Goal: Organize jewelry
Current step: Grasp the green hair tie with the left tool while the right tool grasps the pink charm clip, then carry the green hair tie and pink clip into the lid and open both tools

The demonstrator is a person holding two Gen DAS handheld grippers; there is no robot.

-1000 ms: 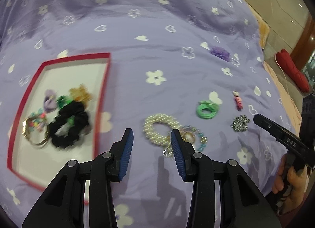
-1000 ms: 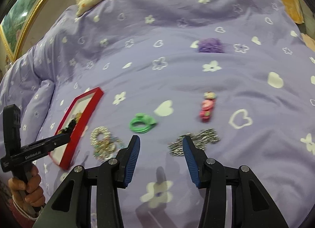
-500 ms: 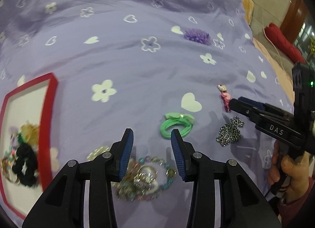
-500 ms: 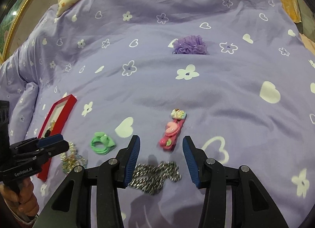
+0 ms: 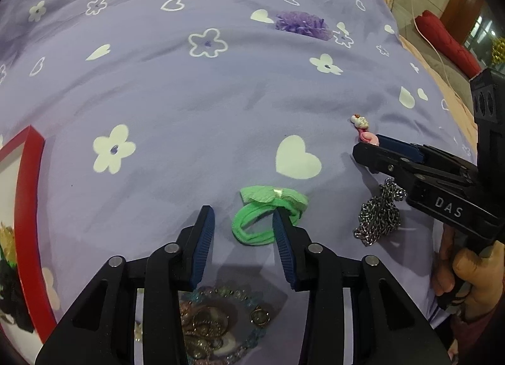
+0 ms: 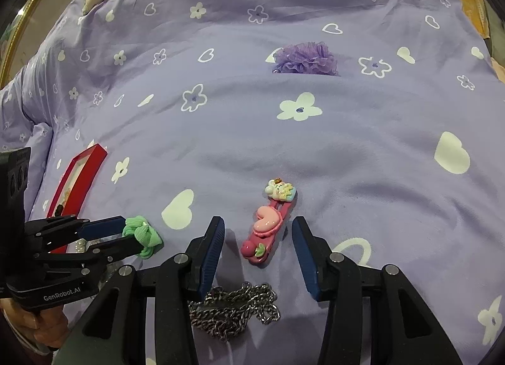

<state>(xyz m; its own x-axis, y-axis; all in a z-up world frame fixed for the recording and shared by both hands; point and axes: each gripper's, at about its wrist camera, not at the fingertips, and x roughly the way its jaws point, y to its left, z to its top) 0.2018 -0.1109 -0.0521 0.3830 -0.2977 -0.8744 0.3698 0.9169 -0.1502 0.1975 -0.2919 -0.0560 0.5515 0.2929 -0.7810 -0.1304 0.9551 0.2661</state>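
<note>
Both grippers — left gripper (image 5: 243, 223), right gripper (image 6: 258, 238) — hang low, jaws spread wide apart.

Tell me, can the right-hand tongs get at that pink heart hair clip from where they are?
Probably yes. The right tongs are open, with the pink plastic heart hair clip lying between their tips on the purple bedspread; nothing covers it.
</note>
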